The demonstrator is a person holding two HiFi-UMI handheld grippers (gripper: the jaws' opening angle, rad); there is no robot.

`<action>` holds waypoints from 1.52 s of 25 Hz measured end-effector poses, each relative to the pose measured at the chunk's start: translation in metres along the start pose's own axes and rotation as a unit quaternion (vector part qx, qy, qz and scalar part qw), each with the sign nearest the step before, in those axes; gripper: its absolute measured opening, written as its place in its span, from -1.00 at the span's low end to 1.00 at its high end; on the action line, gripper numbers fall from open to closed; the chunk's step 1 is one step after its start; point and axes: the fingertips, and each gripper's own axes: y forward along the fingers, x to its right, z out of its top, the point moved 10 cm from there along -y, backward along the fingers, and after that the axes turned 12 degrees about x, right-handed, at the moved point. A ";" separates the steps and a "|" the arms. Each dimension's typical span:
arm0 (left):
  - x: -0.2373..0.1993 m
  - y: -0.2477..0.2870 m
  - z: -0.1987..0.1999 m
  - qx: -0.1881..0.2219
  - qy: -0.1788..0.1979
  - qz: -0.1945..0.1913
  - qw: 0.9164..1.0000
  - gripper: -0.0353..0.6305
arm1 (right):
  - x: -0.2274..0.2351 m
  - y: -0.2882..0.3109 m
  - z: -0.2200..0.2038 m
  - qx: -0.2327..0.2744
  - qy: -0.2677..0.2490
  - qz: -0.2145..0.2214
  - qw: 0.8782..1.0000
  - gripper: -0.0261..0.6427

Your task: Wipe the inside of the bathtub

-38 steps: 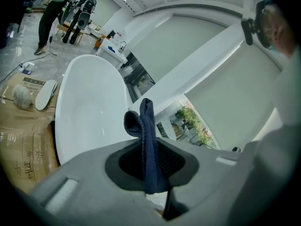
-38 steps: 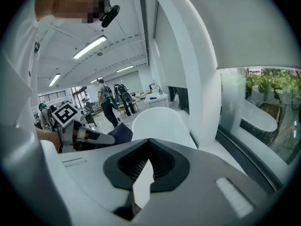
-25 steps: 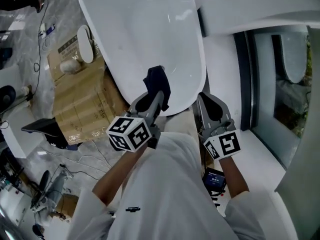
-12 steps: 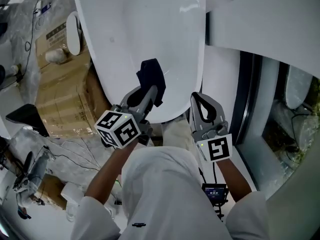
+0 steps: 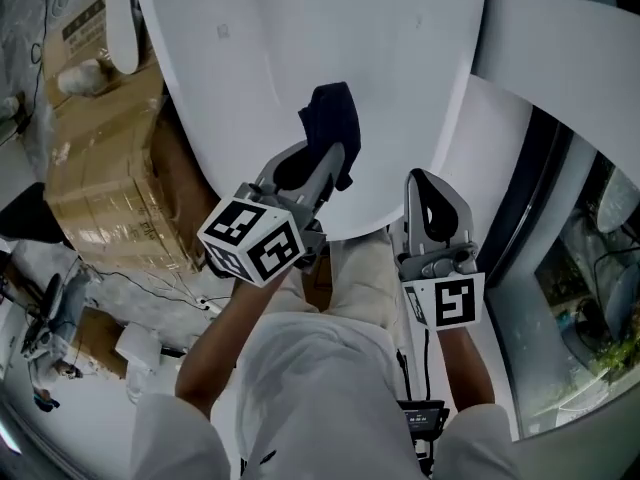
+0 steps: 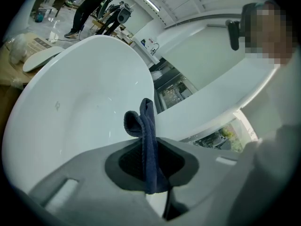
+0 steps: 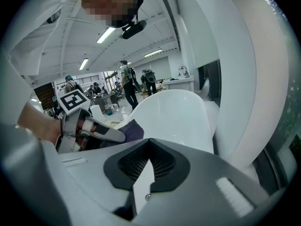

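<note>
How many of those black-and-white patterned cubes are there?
2. One marker cube on the left gripper holding the dark cloth, the other cube on the right gripper. None seems hidden.

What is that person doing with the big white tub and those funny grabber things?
A person stands at one end of a white bathtub with a grabber tool in each hand. The left gripper is pinching a dark blue cloth and holds it over the inside of the tub, near the closest end, ready for wiping. The right gripper is shut with nothing in it and sits by the tub's rim. Whether the cloth touches the tub cannot be told.
</note>
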 end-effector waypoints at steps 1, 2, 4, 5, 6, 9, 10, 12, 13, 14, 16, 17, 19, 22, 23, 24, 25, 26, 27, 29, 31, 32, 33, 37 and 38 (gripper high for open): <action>-0.008 0.004 -0.003 -0.003 0.005 0.001 1.000 -0.72 | 0.000 0.005 -0.007 0.003 0.002 -0.002 1.000 -0.92; -0.016 0.009 -0.006 -0.005 0.009 0.003 1.000 -0.72 | -0.001 0.010 -0.014 0.005 0.004 -0.003 1.000 -0.92; -0.034 0.017 -0.012 -0.010 0.015 0.006 1.000 -0.72 | 0.001 0.022 -0.028 0.006 0.012 0.001 1.000 -0.92; -0.042 0.022 -0.016 -0.012 0.016 0.005 1.000 -0.72 | 0.003 0.027 -0.035 0.005 0.017 0.003 1.000 -0.92; -0.049 0.028 -0.022 -0.015 0.016 0.003 1.000 -0.72 | 0.006 0.031 -0.042 0.004 0.020 0.004 1.000 -0.92; -0.071 0.054 -0.041 -0.021 0.010 0.000 1.000 -0.72 | 0.019 0.044 -0.064 0.011 0.014 0.007 1.000 -0.92; -0.078 0.064 -0.047 -0.022 0.008 -0.002 1.000 -0.72 | 0.023 0.047 -0.072 0.013 0.015 0.006 1.000 -0.92; -0.086 0.080 -0.058 -0.027 0.002 -0.009 1.000 -0.72 | 0.029 0.050 -0.084 0.011 0.023 0.000 1.000 -0.92; -0.090 0.089 -0.062 -0.029 0.003 -0.013 1.000 -0.72 | 0.032 0.052 -0.089 0.011 0.026 -0.004 1.000 -0.92; -0.094 0.098 -0.065 -0.030 0.005 -0.016 0.999 -0.72 | 0.036 0.054 -0.094 0.013 0.027 -0.007 1.000 -0.92; -0.100 0.116 -0.069 -0.030 0.006 -0.020 0.999 -0.72 | 0.042 0.059 -0.102 0.018 0.026 -0.015 0.999 -0.92; -0.103 0.123 -0.071 -0.029 0.004 -0.021 0.999 -0.72 | 0.046 0.062 -0.106 0.020 0.028 -0.020 0.999 -0.92; -0.110 0.139 -0.075 -0.024 -0.003 -0.024 0.999 -0.72 | 0.055 0.069 -0.116 0.022 0.041 -0.034 0.998 -0.92; -0.125 0.162 -0.082 -0.025 0.007 -0.023 0.999 -0.72 | 0.066 0.083 -0.136 0.024 0.067 -0.054 0.996 -0.92; -0.131 0.170 -0.085 -0.027 0.009 -0.023 0.999 -0.72 | 0.068 0.087 -0.142 0.023 0.072 -0.060 0.995 -0.92; -0.137 0.178 -0.087 -0.031 0.007 -0.024 0.999 -0.72 | 0.069 0.091 -0.148 0.020 0.076 -0.066 0.995 -0.92; -0.143 0.186 -0.089 -0.037 0.001 -0.025 0.999 -0.72 | 0.070 0.094 -0.154 0.015 0.079 -0.073 0.994 -0.92; -0.150 0.193 -0.092 -0.043 -0.008 -0.027 0.999 -0.72 | 0.069 0.096 -0.159 0.009 0.081 -0.081 0.993 -0.92; -0.156 0.199 -0.094 -0.050 -0.014 -0.029 0.998 -0.72 | 0.069 0.099 -0.163 0.004 0.083 -0.089 0.993 -0.92; -0.170 0.212 -0.098 -0.061 -0.015 -0.030 0.998 -0.72 | 0.070 0.105 -0.173 -0.004 0.083 -0.100 0.992 -0.92; -0.183 0.225 -0.104 -0.069 -0.009 -0.026 0.997 -0.72 | 0.073 0.111 -0.183 -0.008 0.081 -0.106 0.991 -0.92; -0.189 0.230 -0.108 -0.073 -0.007 -0.025 0.997 -0.72 | 0.075 0.113 -0.188 -0.009 0.079 -0.108 0.991 -0.92; -0.196 0.235 -0.111 -0.077 -0.005 -0.025 0.997 -0.72 | 0.076 0.114 -0.192 -0.009 0.077 -0.109 0.991 -0.92; -0.221 0.253 -0.124 -0.095 -0.009 -0.028 0.995 -0.72 | 0.080 0.124 -0.210 -0.012 0.073 -0.114 0.991 -0.92; -0.226 0.257 -0.127 -0.101 -0.009 -0.030 0.994 -0.72 | 0.082 0.126 -0.215 -0.014 0.073 -0.114 0.991 -0.92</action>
